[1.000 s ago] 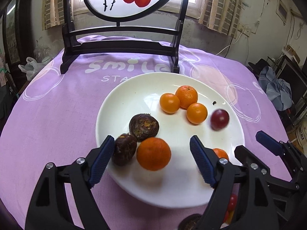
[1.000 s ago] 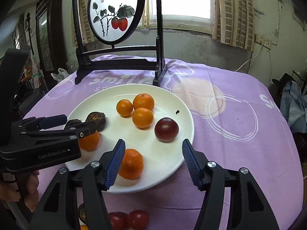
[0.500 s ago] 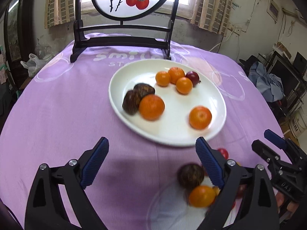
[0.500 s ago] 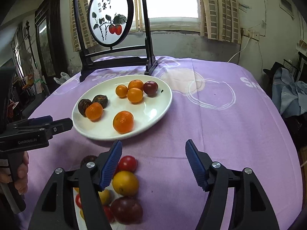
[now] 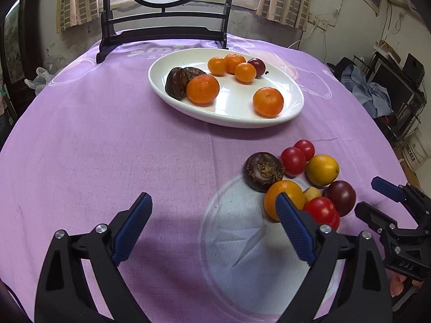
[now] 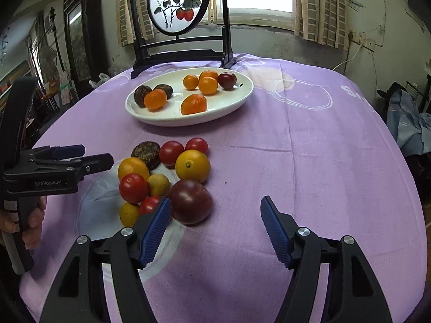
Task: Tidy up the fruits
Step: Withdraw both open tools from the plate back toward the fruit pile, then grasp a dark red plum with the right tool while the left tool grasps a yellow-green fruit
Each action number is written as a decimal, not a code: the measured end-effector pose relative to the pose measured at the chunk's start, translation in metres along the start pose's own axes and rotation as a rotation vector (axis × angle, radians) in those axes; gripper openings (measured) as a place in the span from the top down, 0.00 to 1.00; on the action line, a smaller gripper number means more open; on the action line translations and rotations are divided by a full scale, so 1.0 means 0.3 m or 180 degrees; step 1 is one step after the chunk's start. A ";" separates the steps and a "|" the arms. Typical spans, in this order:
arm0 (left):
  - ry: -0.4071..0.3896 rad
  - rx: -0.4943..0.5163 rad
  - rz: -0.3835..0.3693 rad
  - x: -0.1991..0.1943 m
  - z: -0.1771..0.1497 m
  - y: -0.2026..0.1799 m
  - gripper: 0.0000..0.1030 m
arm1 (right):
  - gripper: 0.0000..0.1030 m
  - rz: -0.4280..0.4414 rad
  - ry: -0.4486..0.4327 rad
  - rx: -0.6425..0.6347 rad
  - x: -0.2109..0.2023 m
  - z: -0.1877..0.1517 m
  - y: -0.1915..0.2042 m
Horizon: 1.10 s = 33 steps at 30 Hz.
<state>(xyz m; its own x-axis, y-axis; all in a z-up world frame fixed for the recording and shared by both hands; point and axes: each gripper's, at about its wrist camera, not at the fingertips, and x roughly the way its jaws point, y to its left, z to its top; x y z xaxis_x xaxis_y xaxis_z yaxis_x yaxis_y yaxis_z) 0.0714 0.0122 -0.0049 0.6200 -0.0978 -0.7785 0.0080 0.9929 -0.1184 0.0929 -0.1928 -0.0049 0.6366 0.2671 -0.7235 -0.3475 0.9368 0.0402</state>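
A white plate at the far middle of the purple table holds several oranges, two dark brown fruits and a dark plum. A loose pile lies nearer: a dark brown fruit, red tomatoes, a yellow citrus, an orange and a dark plum. My left gripper is open and empty, left of the pile. My right gripper is open and empty, just right of the plum.
A black wooden stand with a round painted screen stands behind the plate. The purple cloth covers the round table. Cluttered furniture and clothes lie beyond the right edge.
Both grippers have pulled back from over the plate toward the near side of the table. The loose fruit pile has come into view between them. Both stay open and empty.
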 end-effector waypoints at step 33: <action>0.0135 0.0461 -0.0481 -0.023 -0.064 -0.107 0.12 | 0.61 0.0263 -0.0010 0.0096 0.057 0.060 0.009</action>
<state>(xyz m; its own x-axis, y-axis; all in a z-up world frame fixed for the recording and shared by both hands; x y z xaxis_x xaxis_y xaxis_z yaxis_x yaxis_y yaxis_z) 0.0518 -0.0203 -0.0074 0.5697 -0.2459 -0.7842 0.2129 0.9658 -0.1482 0.1151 -0.1817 -0.0048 0.6087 0.3444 -0.7148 -0.3781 0.9179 0.1203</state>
